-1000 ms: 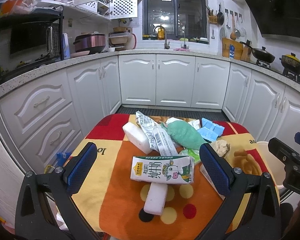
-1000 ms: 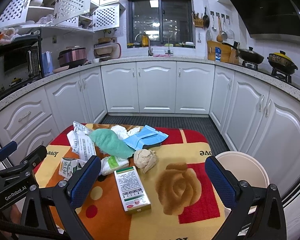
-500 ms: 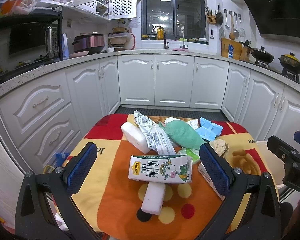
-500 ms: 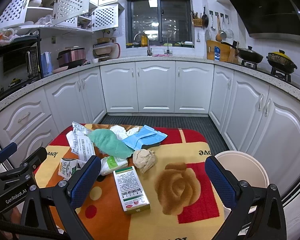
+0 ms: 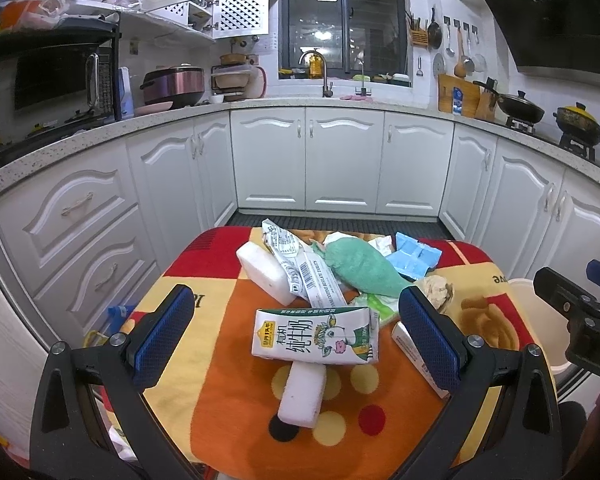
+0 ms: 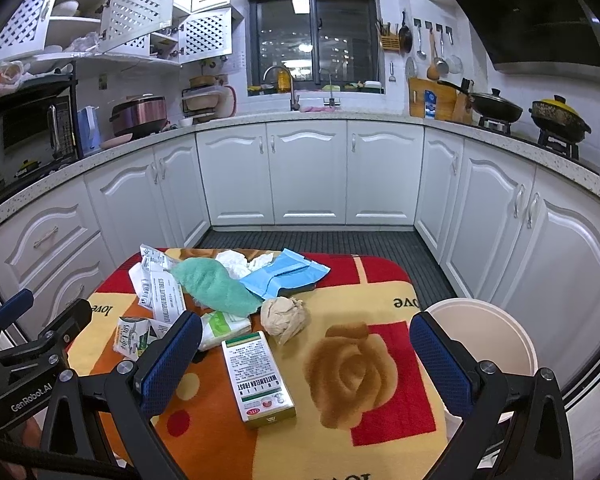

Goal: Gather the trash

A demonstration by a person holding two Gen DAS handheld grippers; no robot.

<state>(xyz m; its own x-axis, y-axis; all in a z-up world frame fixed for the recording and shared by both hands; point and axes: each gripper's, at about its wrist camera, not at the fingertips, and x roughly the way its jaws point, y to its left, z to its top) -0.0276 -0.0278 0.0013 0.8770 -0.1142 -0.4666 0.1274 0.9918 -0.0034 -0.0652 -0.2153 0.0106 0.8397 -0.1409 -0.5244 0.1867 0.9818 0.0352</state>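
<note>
Trash lies scattered on a small table with a colourful cloth (image 5: 228, 392) (image 6: 364, 292). A milk carton (image 5: 315, 335) (image 6: 134, 336) rests across a white foam block (image 5: 303, 394), straight ahead of my open left gripper (image 5: 296, 342). Behind it are another foam block (image 5: 262, 272), a printed wrapper (image 5: 312, 276) (image 6: 162, 292), a green cloth (image 5: 360, 266) (image 6: 216, 286), blue packaging (image 5: 414, 258) (image 6: 286, 276) and a crumpled paper ball (image 5: 436, 288) (image 6: 284, 316). A flat green-and-white box (image 6: 258, 378) lies between the fingers of my open right gripper (image 6: 304, 364), which holds nothing.
A pale round bin (image 6: 486, 330) (image 5: 534, 320) stands beside the table's right edge. White cabinets (image 6: 308, 176) ring the room, with a dark mat (image 6: 320, 240) on the floor beyond the table. The other gripper (image 6: 24, 356) (image 5: 580, 316) shows at each view's side.
Both grippers have drifted slightly; the carton and the flat box sit a little lower in their views. Nothing has been picked up.
</note>
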